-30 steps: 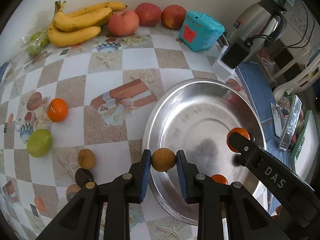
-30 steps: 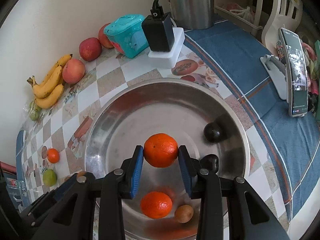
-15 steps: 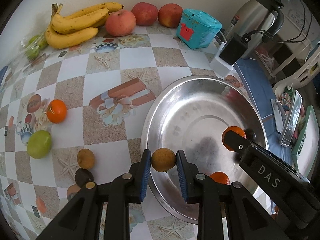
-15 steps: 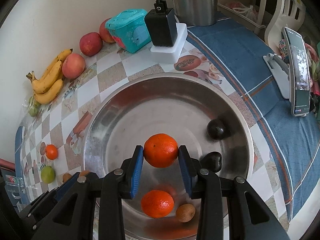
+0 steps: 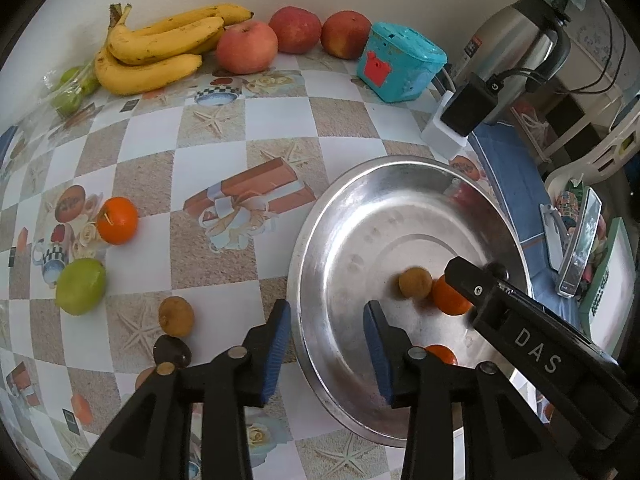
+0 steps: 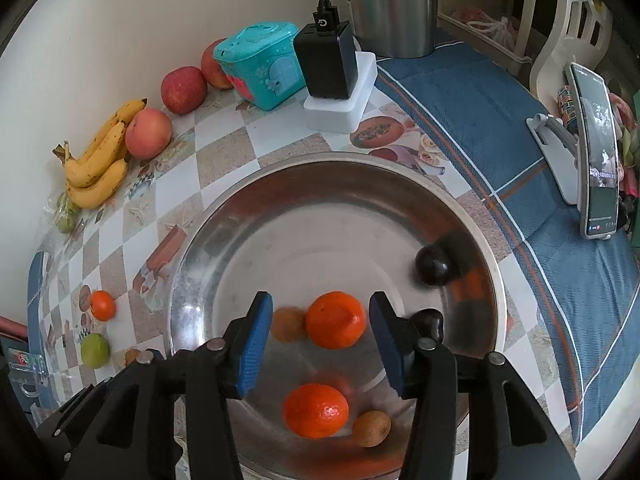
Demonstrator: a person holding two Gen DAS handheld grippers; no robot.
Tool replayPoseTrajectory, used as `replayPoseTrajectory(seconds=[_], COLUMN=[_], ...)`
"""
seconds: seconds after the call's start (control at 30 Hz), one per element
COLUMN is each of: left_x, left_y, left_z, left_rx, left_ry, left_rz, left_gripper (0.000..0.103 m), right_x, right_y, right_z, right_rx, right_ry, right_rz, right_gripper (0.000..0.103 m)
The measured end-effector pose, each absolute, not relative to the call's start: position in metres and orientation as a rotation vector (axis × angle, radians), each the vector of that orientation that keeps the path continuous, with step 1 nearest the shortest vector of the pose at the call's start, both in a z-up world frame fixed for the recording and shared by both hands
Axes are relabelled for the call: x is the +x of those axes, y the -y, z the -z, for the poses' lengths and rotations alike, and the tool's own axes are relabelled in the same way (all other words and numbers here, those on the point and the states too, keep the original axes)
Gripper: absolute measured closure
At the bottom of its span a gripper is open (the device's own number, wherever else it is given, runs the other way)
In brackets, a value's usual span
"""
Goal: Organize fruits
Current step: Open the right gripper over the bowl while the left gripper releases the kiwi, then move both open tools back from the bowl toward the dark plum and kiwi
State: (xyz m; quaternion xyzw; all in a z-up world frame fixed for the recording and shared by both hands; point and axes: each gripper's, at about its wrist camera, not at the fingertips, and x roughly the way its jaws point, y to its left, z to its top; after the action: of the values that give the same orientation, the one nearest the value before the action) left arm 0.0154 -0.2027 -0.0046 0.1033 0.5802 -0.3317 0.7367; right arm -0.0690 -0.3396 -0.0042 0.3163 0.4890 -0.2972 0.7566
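Observation:
My left gripper hovers over the near rim of the metal bowl. Its jaws are opening and nothing is between them. A small brown fruit, blurred, lies inside the bowl beside an orange. My right gripper is above the bowl, jaws opening. The orange sits between the blue pads without touching them, and the blurred brown fruit is next to it. Also in the bowl are a second orange, another brown fruit and two dark fruits.
On the checked tablecloth left of the bowl lie an orange, a green fruit, a brown fruit and a dark one. Bananas, three apples, a teal box, a charger and a kettle line the wall. A phone stands at the right.
Both grippers have opened. The brown fruit has left the left jaws and now lies in the bowl. The orange is free of the right pads and lies lower.

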Motion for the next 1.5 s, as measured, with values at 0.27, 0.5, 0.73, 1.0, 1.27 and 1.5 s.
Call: replayPoseTrajectory(seconds=[0.27, 0.5, 0.73, 1.0, 1.27, 1.5], left_x=[0.035, 0.067, 0.091, 0.100, 0.102, 0.103], left_y=[0.181, 0.145, 0.113, 0.098, 0.093, 0.088], left_z=[0.005, 0.005, 0.000, 0.000, 0.009, 0.014], left_rx=[0.146, 0.049, -0.048, -0.086, -0.047, -0.046], left_ry=[-1.285, -1.289, -1.286, -1.293, -1.295, -1.302], left_rz=[0.664, 0.549, 0.482, 0.442, 0.359, 0.324], left_gripper=[0.055, 0.055, 0.055, 0.045, 0.005, 0.000], right_x=[-0.070, -0.063, -0.054, -0.048, -0.047, -0.049], right_y=[0.341, 0.330, 0.314, 0.305, 0.304, 0.307], right_z=[0.004, -0.001, -0.010, -0.016, -0.006, -0.002], right_rx=[0.689, 0.653, 0.621, 0.597, 0.559, 0.571], right_ry=[-1.068, -1.072, -1.063, -1.060, -1.098, -1.109], right_rz=[0.656, 0.628, 0.568, 0.533, 0.557, 0.567], right_gripper=[0.048, 0.048, 0.048, 0.048, 0.020, 0.020])
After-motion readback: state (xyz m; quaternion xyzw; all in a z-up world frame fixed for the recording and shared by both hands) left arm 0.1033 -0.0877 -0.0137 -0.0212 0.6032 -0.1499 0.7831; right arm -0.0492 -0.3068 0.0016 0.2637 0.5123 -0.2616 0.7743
